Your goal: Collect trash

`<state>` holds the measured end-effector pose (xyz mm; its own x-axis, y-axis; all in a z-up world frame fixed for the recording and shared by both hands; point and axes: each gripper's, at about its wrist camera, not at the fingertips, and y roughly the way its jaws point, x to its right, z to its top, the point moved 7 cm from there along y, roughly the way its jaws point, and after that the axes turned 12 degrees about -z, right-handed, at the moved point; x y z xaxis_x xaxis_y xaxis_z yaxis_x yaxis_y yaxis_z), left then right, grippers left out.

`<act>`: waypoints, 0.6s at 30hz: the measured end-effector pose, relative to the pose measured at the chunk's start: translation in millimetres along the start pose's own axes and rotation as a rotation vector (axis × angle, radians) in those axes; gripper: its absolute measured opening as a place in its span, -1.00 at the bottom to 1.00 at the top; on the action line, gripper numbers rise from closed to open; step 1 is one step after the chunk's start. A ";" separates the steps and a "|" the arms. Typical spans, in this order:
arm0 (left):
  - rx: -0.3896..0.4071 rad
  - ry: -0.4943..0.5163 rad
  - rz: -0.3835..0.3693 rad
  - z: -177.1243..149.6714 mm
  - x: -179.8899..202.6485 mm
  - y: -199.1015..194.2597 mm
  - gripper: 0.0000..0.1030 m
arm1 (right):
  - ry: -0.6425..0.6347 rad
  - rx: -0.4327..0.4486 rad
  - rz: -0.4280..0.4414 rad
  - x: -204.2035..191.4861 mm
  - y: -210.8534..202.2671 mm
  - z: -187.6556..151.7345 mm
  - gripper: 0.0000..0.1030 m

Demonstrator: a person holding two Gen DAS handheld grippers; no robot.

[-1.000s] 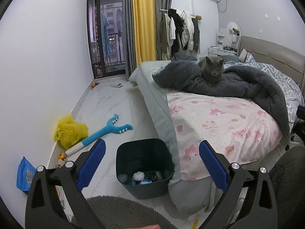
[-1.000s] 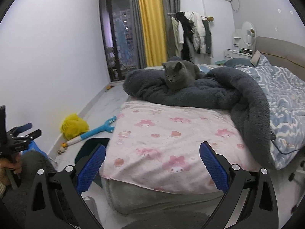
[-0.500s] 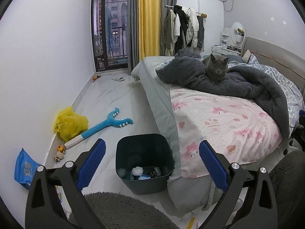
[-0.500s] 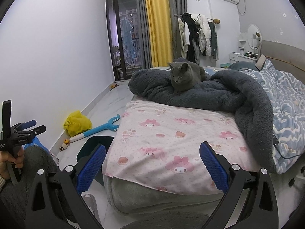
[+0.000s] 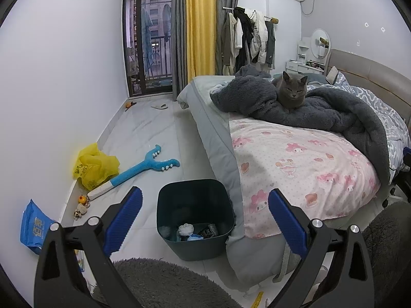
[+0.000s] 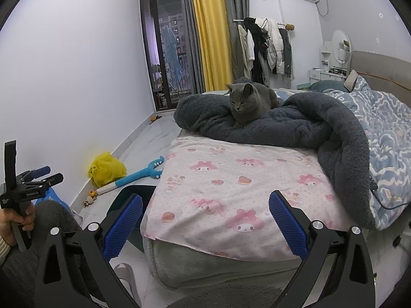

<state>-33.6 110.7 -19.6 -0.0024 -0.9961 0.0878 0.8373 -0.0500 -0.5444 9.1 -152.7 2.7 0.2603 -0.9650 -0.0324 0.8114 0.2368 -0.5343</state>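
Note:
A dark teal bin point(image 5: 195, 200) stands on the floor at the bed's foot corner, with crumpled white and dark scraps point(image 5: 186, 229) in its bottom. My left gripper point(image 5: 204, 211) hangs open above and in front of it, nothing between the blue pads. A yellow plastic bag point(image 5: 95, 165) lies by the wall, and a blue packet point(image 5: 34, 227) sits nearer me on the left. My right gripper point(image 6: 205, 218) is open over the pink sheet point(image 6: 231, 190). In the right wrist view the left gripper point(image 6: 38, 177) shows at the far left, held by a hand; only the bin's rim point(image 6: 133, 190) shows.
A grey cat point(image 5: 291, 93) sits on a dark fleece blanket point(image 5: 308, 113) on the bed. A blue plush stick toy point(image 5: 138, 170) and small toys point(image 5: 82, 204) lie on the tiled floor. A grey fuzzy rug point(image 5: 159, 282) lies below me. Clothes rack point(image 5: 246, 41) and balcony door point(image 5: 149, 41) stand beyond.
Both cameras have risen and pulled back a little, so the bin and floor items sit lower and farther. Both grippers stay open and empty.

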 end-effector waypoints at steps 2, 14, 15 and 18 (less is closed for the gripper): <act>0.001 -0.001 -0.001 0.1 0.2 0.1 0.94 | 0.002 0.001 0.000 -0.3 -0.3 -0.3 0.94; 0.001 0.000 -0.001 0.1 -0.2 -0.2 0.94 | -0.007 0.004 -0.002 -0.5 -1.5 -1.4 0.94; 0.001 0.000 -0.001 0.1 -0.2 -0.2 0.94 | -0.008 0.004 -0.002 -0.7 -1.2 -1.6 0.94; 0.001 0.001 0.000 0.1 -0.3 -0.3 0.94 | -0.007 0.004 -0.002 -1.0 -1.5 -1.6 0.94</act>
<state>-33.7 111.0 -19.3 -0.0034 -0.9962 0.0869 0.8378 -0.0503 -0.5436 6.7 -152.2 2.2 0.2621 -0.9647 -0.0250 0.8144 0.2350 -0.5306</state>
